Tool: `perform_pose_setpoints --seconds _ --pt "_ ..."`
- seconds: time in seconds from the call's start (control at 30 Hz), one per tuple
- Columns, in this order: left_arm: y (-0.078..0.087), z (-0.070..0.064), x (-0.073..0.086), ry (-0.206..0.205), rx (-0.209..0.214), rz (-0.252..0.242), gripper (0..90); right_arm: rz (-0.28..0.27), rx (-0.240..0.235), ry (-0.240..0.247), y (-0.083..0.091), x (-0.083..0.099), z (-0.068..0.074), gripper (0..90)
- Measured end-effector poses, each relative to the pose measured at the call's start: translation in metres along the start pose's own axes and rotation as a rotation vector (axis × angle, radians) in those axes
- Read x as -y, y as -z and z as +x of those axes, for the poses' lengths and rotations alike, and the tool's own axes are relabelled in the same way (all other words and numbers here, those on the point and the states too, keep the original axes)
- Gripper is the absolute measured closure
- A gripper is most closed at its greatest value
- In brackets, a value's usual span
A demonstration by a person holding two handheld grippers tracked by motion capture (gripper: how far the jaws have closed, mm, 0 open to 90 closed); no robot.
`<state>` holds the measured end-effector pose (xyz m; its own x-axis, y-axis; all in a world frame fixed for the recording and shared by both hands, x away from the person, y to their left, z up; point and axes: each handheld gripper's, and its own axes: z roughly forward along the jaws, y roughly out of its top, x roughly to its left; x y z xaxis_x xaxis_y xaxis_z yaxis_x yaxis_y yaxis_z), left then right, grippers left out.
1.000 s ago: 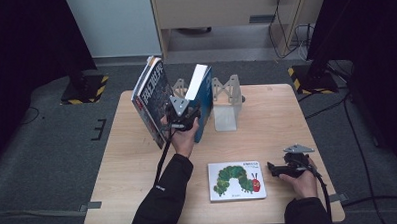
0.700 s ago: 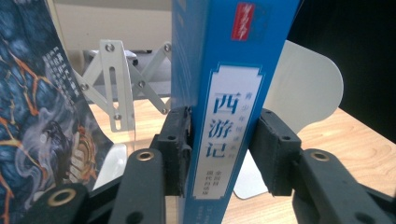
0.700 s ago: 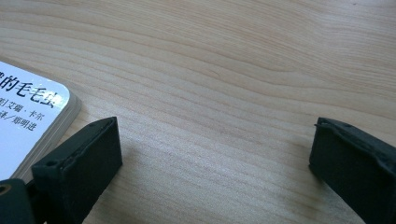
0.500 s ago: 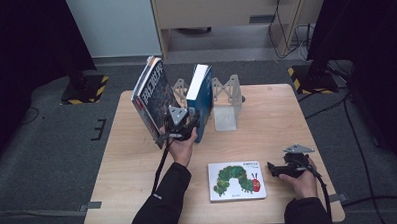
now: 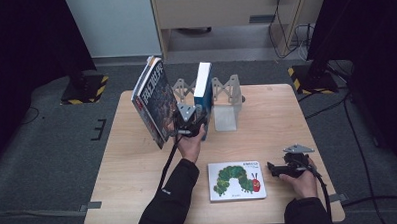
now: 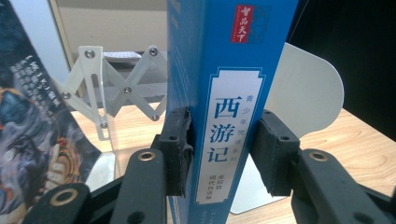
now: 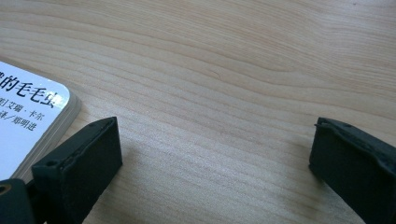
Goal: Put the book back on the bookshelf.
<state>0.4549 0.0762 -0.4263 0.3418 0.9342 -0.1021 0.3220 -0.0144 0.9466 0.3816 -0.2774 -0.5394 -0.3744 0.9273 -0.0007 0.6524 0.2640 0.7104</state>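
Note:
A blue book [image 5: 203, 84] stands upright on the table between the white accordion bookends [image 5: 225, 98]. My left gripper [image 5: 194, 117] is shut on the lower spine of the blue book [image 6: 224, 93], one pad on each side [image 6: 223, 140]. A dark illustrated book [image 5: 153, 101] leans to its left, and its cover [image 6: 28, 121] shows beside the white scissor frame [image 6: 116, 88]. A caterpillar picture book [image 5: 236, 180] lies flat near the front edge. My right gripper [image 5: 274, 168] rests open just to its right, and the book's corner [image 7: 28, 116] lies beside the left jaw [image 7: 212, 140].
The wooden table [image 5: 276, 114] has bare room at its right and front left. Behind it are a cabinet [image 5: 223, 11], cables on the floor, and yellow-black striped stand feet [image 5: 305, 73] on both sides.
The blue book has been tipped from a lean to upright in the left gripper, which shifted slightly. The right gripper and the caterpillar book have not moved.

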Motion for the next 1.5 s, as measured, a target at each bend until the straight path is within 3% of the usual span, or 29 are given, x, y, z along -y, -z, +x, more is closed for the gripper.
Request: perform_pose_setpoints --seconds 0.33,0.4,0.53,0.77,1.1,1.37,1.5 --pt "-0.005 0.000 0.003 -0.008 0.067 -0.002 56.3 0.002 -0.001 0.000 0.000 0.000 0.000 2.5" --pt "-0.003 0.003 0.008 0.003 0.085 0.023 55.9 0.002 -0.001 0.000 0.000 0.000 0.000 2.5" --pt "-0.007 0.005 0.017 0.026 0.088 0.050 56.9 0.002 -0.001 0.000 0.000 0.000 0.000 2.5" --pt "-0.011 -0.002 0.012 0.020 0.069 0.064 57.3 0.001 0.000 0.000 0.000 0.000 0.000 2.5" --pt "-0.019 -0.011 0.009 0.039 0.093 0.072 56.2 0.000 0.000 0.000 0.000 0.000 0.000 2.5" --pt "-0.019 -0.007 0.012 0.030 0.117 0.069 55.0 0.002 -0.001 0.000 0.000 0.000 0.000 2.5" --pt "-0.013 -0.005 0.013 0.005 0.131 0.084 51.5 0.002 -0.001 -0.003 0.000 0.000 0.000 2.5"
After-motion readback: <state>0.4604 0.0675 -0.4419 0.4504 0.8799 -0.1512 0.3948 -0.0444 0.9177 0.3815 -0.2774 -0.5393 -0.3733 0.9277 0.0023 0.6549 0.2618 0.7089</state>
